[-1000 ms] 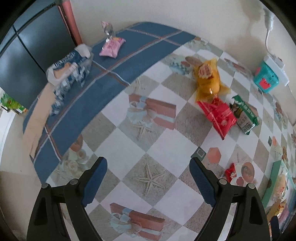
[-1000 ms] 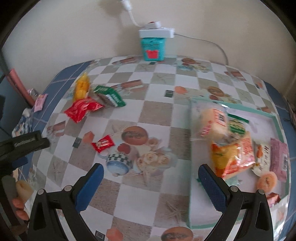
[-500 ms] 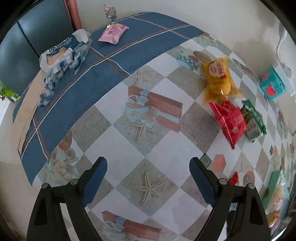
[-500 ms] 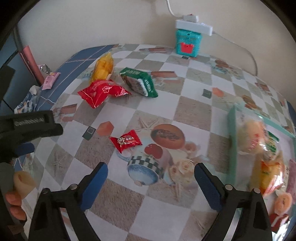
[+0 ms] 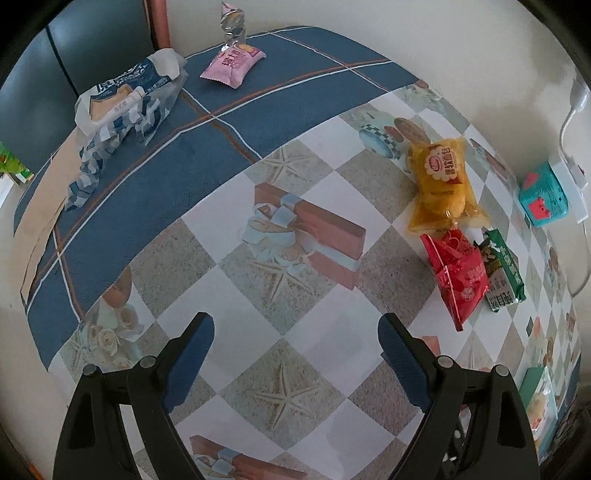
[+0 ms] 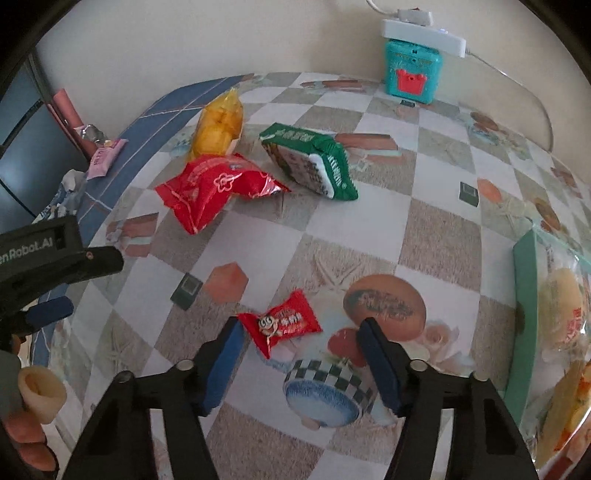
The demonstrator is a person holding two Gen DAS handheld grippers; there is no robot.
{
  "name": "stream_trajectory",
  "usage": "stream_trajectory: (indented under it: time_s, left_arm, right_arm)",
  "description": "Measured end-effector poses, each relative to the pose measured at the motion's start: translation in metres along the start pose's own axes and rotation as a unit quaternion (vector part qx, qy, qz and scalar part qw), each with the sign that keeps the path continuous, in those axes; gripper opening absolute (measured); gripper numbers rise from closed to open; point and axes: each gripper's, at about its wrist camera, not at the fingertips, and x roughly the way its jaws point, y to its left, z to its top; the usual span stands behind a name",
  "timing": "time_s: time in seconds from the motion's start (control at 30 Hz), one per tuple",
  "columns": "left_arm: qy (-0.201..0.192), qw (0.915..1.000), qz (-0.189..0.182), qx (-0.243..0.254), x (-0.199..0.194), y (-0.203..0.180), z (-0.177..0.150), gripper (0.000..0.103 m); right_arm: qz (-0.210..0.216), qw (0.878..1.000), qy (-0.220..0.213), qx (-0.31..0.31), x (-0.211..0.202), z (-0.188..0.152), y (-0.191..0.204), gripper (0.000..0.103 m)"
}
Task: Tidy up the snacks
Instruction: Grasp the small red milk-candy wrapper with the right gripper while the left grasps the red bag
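My right gripper (image 6: pixel 299 328) is open and low over the table, its fingers either side of a small red candy packet (image 6: pixel 282 325) without gripping it. Beyond lie a large red snack bag (image 6: pixel 210 186), a green packet (image 6: pixel 314 162) and a yellow bread bag (image 6: pixel 219 125). The teal tray (image 6: pixel 524 314) at right holds several snacks. My left gripper (image 5: pixel 295 336) is open and empty above the tablecloth. In its view the yellow bag (image 5: pixel 441 184), red bag (image 5: pixel 458 277) and green packet (image 5: pixel 504 271) lie to the right, a pink packet (image 5: pixel 232 64) far back.
A blue-white bag (image 5: pixel 122 107) lies at the far left table edge. A teal box (image 6: pixel 412 72) with a white power strip (image 6: pixel 424 35) on top stands by the wall. The left gripper's body (image 6: pixel 48 258) shows at the left of the right wrist view.
My right gripper moved left and down toward the small red candy packet, which now lies between its fingers. My left gripper rose and moved forward, bringing the far table corner into view.
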Motion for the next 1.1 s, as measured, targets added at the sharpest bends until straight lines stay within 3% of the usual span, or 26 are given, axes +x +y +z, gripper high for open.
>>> stream_trajectory:
  time_s: [0.1,0.23,0.3,0.63,0.83,1.1]
  left_arm:
    - [-0.001,1.0000,-0.003,-0.004,0.000,0.001,0.002,0.091]
    - [0.000,1.0000,-0.003,-0.002,0.000,0.001,0.001,0.091]
    - [0.001,1.0000,-0.004,-0.002,0.000,0.001,0.001,0.091]
    - [0.003,0.9999,-0.017,-0.001,0.004,-0.002,0.005,0.091]
    - [-0.011,0.9971,-0.075,-0.008,0.001,-0.014,0.010,0.091]
    - [-0.022,0.9833,-0.178,-0.029,0.017,-0.041,0.011,0.090]
  right_arm:
    - [-0.007,1.000,-0.004,-0.003,0.002,0.004,0.002,0.049]
    - [-0.017,1.000,-0.008,-0.007,0.001,0.004,0.003,0.043]
    - [-0.021,1.000,-0.009,-0.007,0.001,0.003,0.003,0.035]
    - [-0.032,0.999,-0.019,0.010,-0.002,0.003,-0.010,0.032]
    - [-0.037,0.999,-0.023,0.024,-0.005,0.005,-0.024,0.031]
    - [-0.041,0.998,-0.029,0.024,-0.008,0.010,-0.037,0.031]
